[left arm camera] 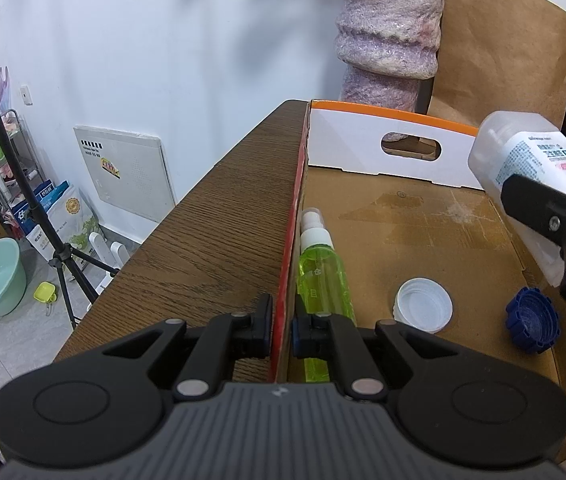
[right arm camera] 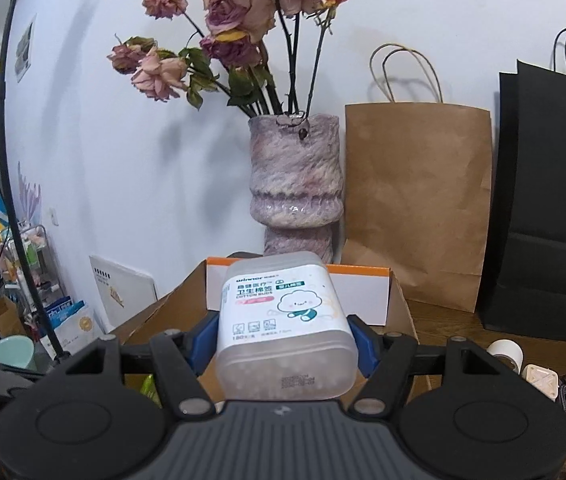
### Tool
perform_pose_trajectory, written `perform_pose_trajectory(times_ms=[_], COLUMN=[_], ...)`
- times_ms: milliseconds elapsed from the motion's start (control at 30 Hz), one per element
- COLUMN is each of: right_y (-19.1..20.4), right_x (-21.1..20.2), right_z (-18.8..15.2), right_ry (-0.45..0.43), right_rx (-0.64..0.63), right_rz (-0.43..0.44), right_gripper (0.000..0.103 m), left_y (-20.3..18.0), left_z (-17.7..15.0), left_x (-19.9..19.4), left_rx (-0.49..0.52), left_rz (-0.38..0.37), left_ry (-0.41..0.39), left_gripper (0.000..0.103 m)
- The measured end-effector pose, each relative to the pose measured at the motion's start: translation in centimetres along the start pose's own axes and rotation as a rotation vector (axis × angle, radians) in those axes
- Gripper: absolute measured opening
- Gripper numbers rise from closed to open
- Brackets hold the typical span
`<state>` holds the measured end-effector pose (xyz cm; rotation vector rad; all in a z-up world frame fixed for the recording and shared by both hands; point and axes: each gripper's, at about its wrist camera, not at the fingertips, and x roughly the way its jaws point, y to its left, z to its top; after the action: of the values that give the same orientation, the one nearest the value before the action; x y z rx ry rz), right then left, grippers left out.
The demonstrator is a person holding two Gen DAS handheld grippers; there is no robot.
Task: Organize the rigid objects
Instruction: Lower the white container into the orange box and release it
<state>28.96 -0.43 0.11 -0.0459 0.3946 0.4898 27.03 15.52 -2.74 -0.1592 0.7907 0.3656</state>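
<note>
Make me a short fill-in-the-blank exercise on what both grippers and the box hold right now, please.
1. The right gripper is shut on the ____ box.
2. The left gripper pinches the cardboard box's ____ wall.
3. The green spray bottle lies ____ the box.
4. The blue cap lies beside a ____ cap.

Missing words: cotton buds; side; inside; white

The left gripper (left arm camera: 281, 326) sits at six o'clock, its jaws pinched on the red side wall of the cardboard box (left arm camera: 423, 216). Inside the box, a green spray bottle (left arm camera: 323, 276) lies along that wall, cap toward twelve o'clock. A white lid (left arm camera: 423, 305) lies open side up toward four o'clock, and a blue cap (left arm camera: 533, 318) lies further right. At three o'clock the right gripper (left arm camera: 563, 240) holds a cotton bud tub (left arm camera: 523, 156) above the box floor. At twelve o'clock stands a purple vase (left arm camera: 389, 32) beside a brown paper bag (left arm camera: 499, 52).
</note>
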Motion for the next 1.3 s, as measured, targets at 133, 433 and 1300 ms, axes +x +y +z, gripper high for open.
perform_pose_trajectory(times_ms=[133, 433, 1300], right_y=[0.1, 0.3, -1.1], right_x=[0.1, 0.3, 0.1], right_z=[0.0, 0.0, 0.2], right_ry=[0.007, 0.025, -0.014], right_rx=[-0.009, -0.030, 0.010], right_rz=[0.005, 0.018, 0.008], right_gripper=[0.066, 0.066, 0.100], left_y=[0.0, 0.0, 0.0], left_z=[0.0, 0.0, 0.0], left_x=[0.0, 0.0, 0.0], left_rx=[-0.001, 0.000, 0.000], left_rz=[-0.001, -0.001, 0.000], left_ry=[0.000, 0.000, 0.000], left_gripper=[0.010, 0.010, 0.010])
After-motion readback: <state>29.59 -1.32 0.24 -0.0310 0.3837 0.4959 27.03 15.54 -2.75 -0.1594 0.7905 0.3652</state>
